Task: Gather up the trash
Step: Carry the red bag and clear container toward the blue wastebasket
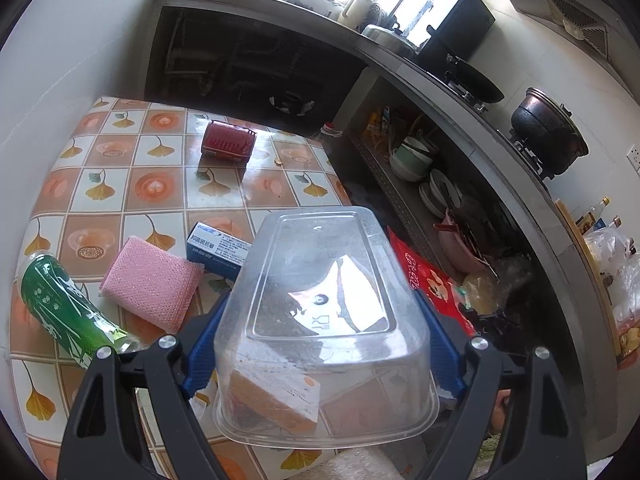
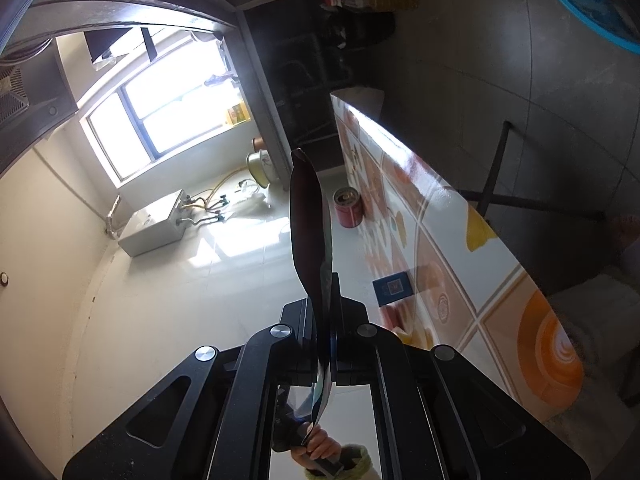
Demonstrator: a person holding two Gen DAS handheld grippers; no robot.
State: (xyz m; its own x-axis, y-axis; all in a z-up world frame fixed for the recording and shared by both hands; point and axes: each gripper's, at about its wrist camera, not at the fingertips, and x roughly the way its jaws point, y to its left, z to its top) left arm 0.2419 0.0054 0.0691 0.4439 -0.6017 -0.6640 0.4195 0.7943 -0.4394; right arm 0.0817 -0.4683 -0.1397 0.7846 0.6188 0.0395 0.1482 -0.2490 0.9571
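My left gripper (image 1: 324,332) is shut on a clear plastic container (image 1: 324,280) that is turned upside down, its blue pads (image 1: 204,344) pressing on both long sides. It hangs over the near edge of the tiled table (image 1: 120,184). On the table lie a green bottle (image 1: 64,304), a pink sponge cloth (image 1: 154,282), a blue-white carton (image 1: 218,250) and a red can (image 1: 229,142) on its side. My right gripper (image 2: 326,292) is shut on a thin dark wrapper (image 2: 308,216), seen edge-on. In this rolled view the table (image 2: 460,280) runs along the right, with the red can (image 2: 349,206) on it.
A red bag (image 1: 432,280) sits past the table's right edge. Behind it a dark counter (image 1: 440,80) carries a stove and a black pot (image 1: 548,136), with a shelf of bowls (image 1: 412,156) below. An orange-white box (image 1: 276,396) shows through the container.
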